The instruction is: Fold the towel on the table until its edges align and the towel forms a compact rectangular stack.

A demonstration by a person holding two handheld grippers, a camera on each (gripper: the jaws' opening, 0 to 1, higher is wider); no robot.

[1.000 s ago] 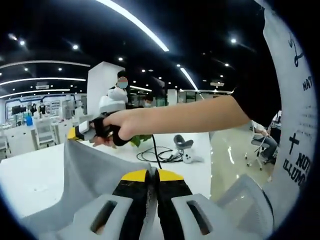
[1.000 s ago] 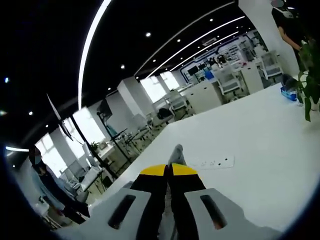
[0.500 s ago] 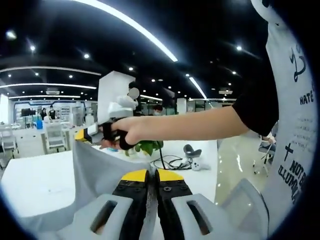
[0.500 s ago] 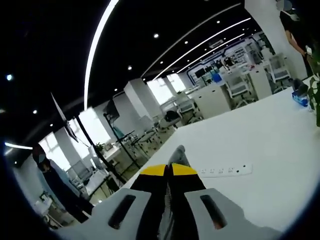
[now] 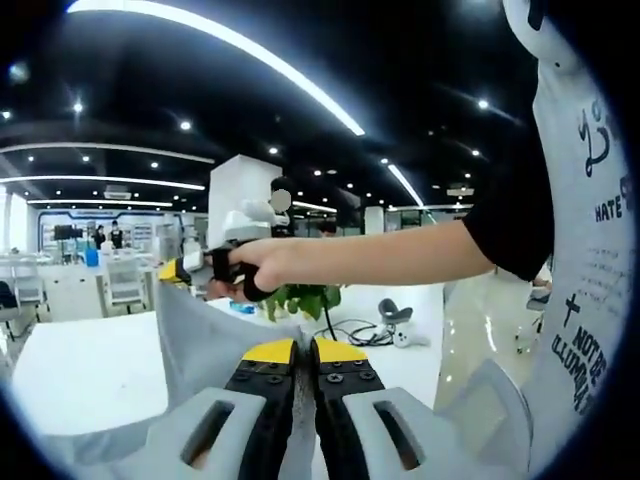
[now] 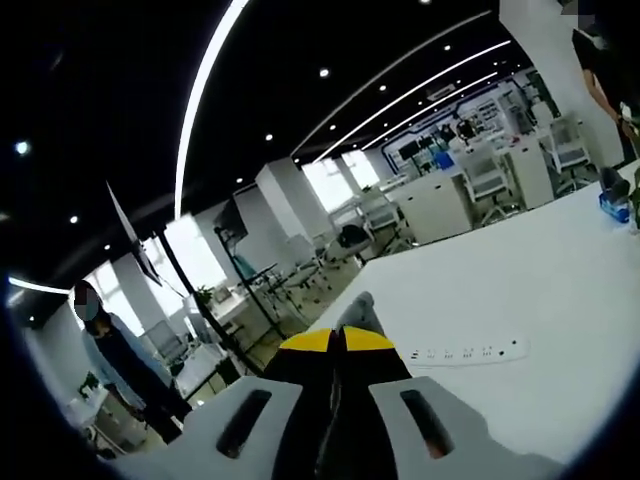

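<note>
A grey towel hangs in the air, stretched between both grippers. In the left gripper view my left gripper is shut on one corner of it, yellow tips pressed together. The right gripper, held in a person's hand, pinches the other upper corner further off to the left. In the right gripper view my right gripper is shut, with a small tuft of the grey towel sticking out past its tips. The white table lies below.
A white power strip lies on the table. A potted plant, a black cable coil and a white controller sit at the far end. The person's grey shirt stands close on the right. A person stands beyond the table.
Both grippers have lifted, keeping hold of the towel; the views tilt upward, so the table sits lower. The right gripper and hand have shifted slightly rightward in the left gripper view.
</note>
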